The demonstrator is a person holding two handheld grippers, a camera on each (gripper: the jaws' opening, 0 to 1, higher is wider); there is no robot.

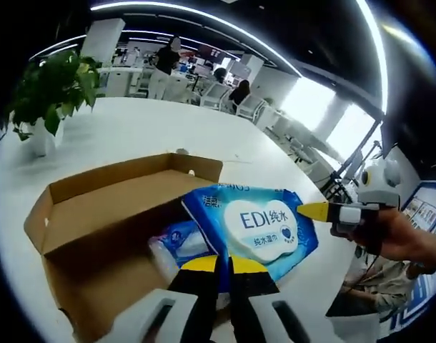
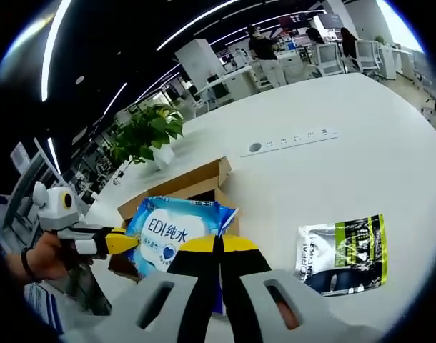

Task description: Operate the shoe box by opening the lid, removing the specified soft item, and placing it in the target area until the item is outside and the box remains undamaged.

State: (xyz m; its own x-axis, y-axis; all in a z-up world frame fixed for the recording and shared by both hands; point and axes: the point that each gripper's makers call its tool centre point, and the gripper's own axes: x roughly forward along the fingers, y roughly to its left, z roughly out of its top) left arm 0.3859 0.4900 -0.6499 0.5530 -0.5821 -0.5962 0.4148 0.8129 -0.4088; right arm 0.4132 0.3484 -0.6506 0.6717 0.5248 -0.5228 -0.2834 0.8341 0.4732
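Printed in large letters on the blue wet-wipe pack (image 1: 257,229): "EDI" followed by two Chinese characters, with smaller Chinese print beneath, too small to read. Running sideways on the black-and-green sachet (image 2: 344,254) near the white table's (image 2: 332,171) edge: "L'OREAL".

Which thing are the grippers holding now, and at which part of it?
Both hold the blue wet wipes pack above the open cardboard box: the left gripper pinches one edge, the right gripper the opposite edge.
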